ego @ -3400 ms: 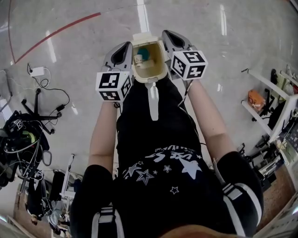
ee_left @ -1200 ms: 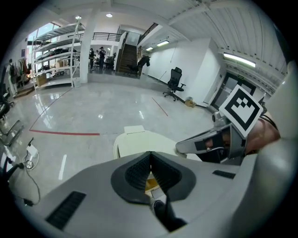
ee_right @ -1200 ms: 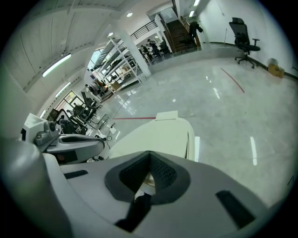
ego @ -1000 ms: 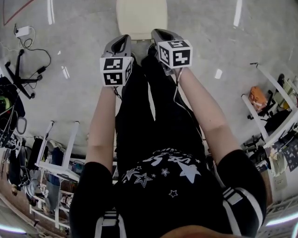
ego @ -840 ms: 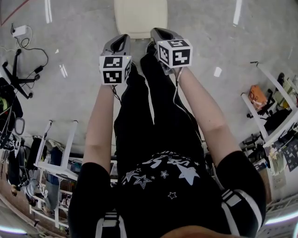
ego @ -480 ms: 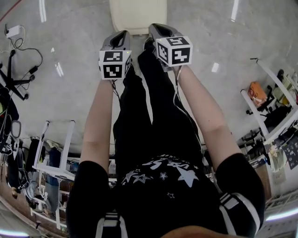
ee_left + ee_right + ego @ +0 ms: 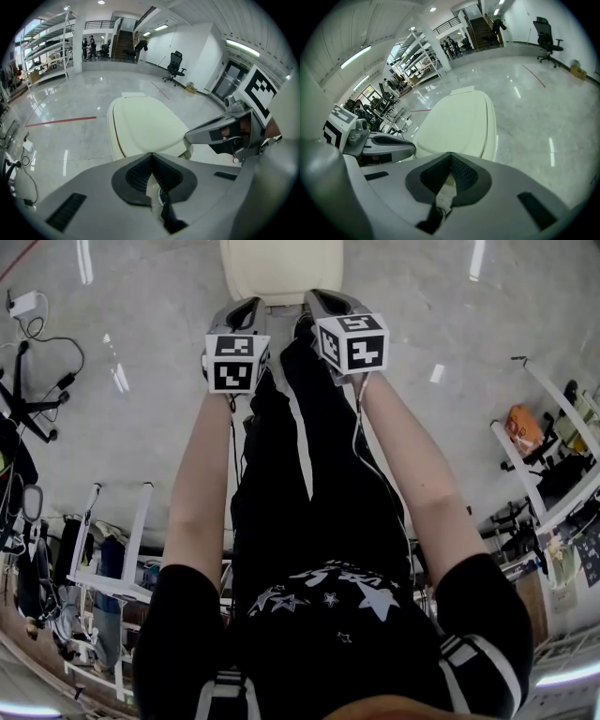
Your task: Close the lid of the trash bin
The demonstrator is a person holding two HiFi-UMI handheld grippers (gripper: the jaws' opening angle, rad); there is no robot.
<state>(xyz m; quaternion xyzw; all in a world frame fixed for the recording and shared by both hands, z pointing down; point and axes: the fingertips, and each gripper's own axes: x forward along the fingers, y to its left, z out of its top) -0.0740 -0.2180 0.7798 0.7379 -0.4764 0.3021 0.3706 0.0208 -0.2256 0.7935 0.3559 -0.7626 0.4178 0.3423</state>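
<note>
The cream trash bin point(image 7: 281, 268) stands on the floor at the top of the head view, its lid down flat. My left gripper point(image 7: 253, 306) and right gripper point(image 7: 315, 298) hover side by side just short of the bin's near edge, both shut and holding nothing. In the left gripper view the closed lid point(image 7: 147, 126) lies right beyond my left gripper point(image 7: 151, 154), with the right gripper point(image 7: 220, 136) alongside. From the right gripper view, the lid point(image 7: 461, 122) sits ahead of my right gripper point(image 7: 451, 153), and the left gripper point(image 7: 386, 143) is at the left.
Cables and a power strip point(image 7: 23, 304) lie on the grey floor at the left. A white rack point(image 7: 112, 549) stands at the lower left, white shelving point(image 7: 553, 418) at the right. An office chair point(image 7: 175, 68) and a red floor line point(image 7: 61, 121) are beyond the bin.
3.4 s ago the bin stood open between the grippers with its contents showing; now the lid is down. Over the last second both grippers stay shut near its front edge.
</note>
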